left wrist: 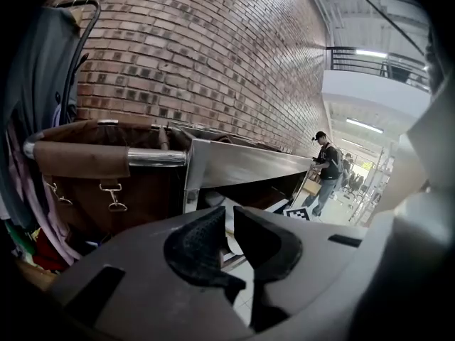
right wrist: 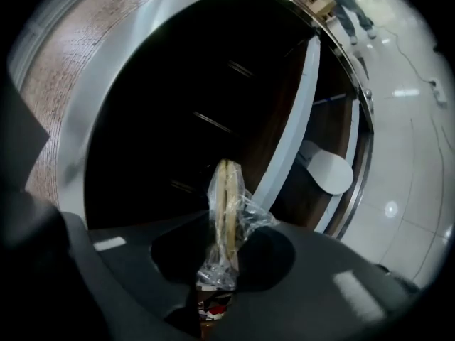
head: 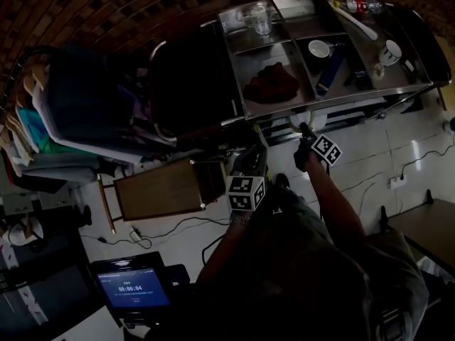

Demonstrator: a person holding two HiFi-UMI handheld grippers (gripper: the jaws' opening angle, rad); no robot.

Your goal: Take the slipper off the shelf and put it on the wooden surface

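My right gripper (right wrist: 226, 241) is shut on a thin tan slipper (right wrist: 227, 194) wrapped in clear plastic, gripped on its edge at the dark lower shelf of the metal cart (right wrist: 128, 62). A second white slipper (right wrist: 328, 171) lies further along that shelf. In the head view the right gripper (head: 306, 131) reaches under the cart's top tray (head: 409, 84). My left gripper (head: 252, 156) hangs lower, next to the wooden surface (head: 160, 190). In its own view the left gripper (left wrist: 229, 222) has its jaws together with nothing between them.
The cart's top tray carries a glass (head: 261, 18), a cup (head: 319, 48), a dark red cloth (head: 271, 82) and a bottle (head: 359, 6). A brown canvas hamper (left wrist: 106, 183) stands left of the cart. A clothes rack (head: 43, 119), a tablet (head: 134, 288) and floor cables (head: 170, 227) lie around. A person (left wrist: 327, 168) stands far off.
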